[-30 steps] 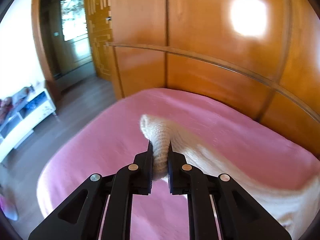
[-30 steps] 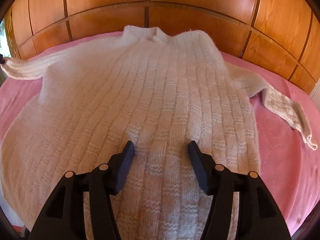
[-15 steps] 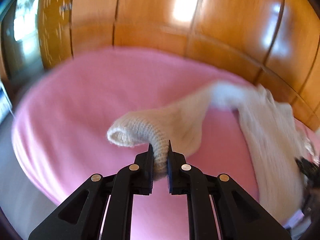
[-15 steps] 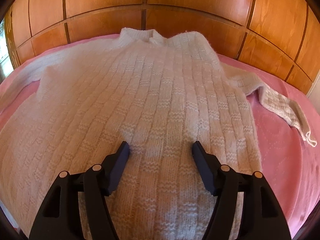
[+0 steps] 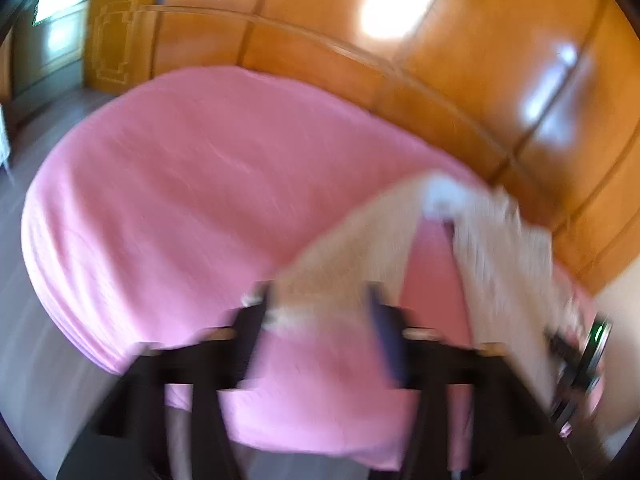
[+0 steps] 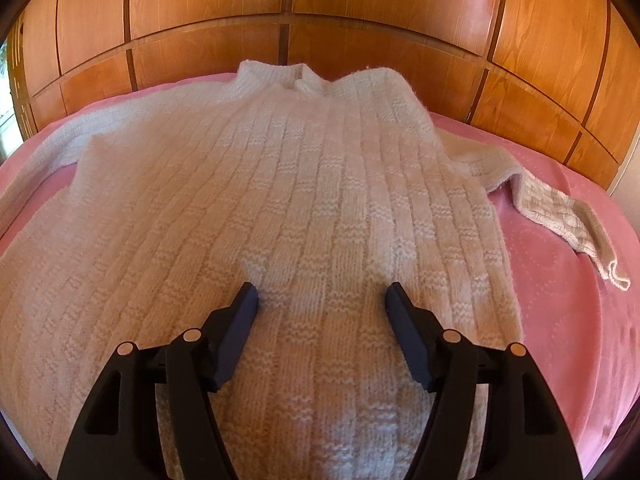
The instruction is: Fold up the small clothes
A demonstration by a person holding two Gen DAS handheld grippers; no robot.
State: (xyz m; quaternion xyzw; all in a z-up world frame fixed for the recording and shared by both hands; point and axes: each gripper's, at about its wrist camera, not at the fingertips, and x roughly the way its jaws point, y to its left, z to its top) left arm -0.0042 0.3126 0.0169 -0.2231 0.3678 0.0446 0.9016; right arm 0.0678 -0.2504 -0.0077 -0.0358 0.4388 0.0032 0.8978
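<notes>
A cream knitted sweater [image 6: 304,208] lies flat on the pink bed cover [image 6: 560,280], collar toward the wooden headboard. Its right sleeve [image 6: 560,216] trails out to the right. My right gripper [image 6: 320,300] is open and rests just above the sweater's lower body. In the blurred left wrist view, my left gripper [image 5: 320,304] is open with the left sleeve [image 5: 352,252] lying loose between its jaws; the sleeve runs up right to the sweater body [image 5: 508,264].
A glossy wooden panelled headboard [image 6: 304,4] runs behind the bed. The bed's left edge and grey floor [image 5: 24,320] show in the left wrist view, with a doorway [image 5: 60,20] at far left. The right gripper's body [image 5: 580,360] shows at that view's right edge.
My left gripper was shut on the left sleeve and carried it toward the sweater body; now its jaws have opened and released it. The right gripper stayed open, shifting slightly.
</notes>
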